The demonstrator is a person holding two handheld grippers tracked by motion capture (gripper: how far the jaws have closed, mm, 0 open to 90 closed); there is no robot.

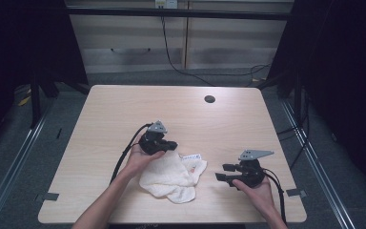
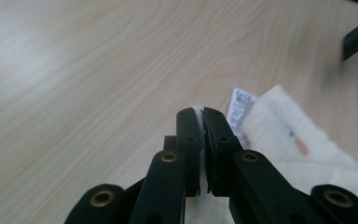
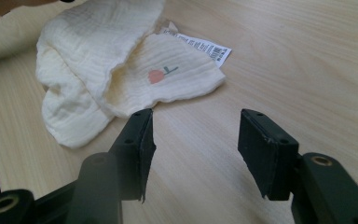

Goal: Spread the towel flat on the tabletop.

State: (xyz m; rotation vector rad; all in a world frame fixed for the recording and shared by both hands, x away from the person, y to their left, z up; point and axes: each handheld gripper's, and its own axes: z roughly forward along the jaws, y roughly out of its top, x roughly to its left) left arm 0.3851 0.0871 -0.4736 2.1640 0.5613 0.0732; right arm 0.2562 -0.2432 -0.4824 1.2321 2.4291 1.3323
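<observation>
Cloth (image 1: 171, 177) lies crumpled on the bench (image 1: 124, 109) between our hands. We have the left gripper (image 2: 201, 122) clenched on its edge beside the label (image 2: 240, 109), ready to lift it; the right gripper (image 3: 195, 140) waits nearby, jaws parted and empty.

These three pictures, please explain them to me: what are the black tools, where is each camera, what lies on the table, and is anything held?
A person holds a hand-operated gripper in each hand. The high view looks down on the table; the other two cameras ride on the grippers and look along their jaws. A cream cloth with a white label lies crumpled on the table. The left gripper is shut on an edge of the cloth; white fabric shows between its jaws. The right gripper is open, holds nothing, and points at the cloth.
</observation>
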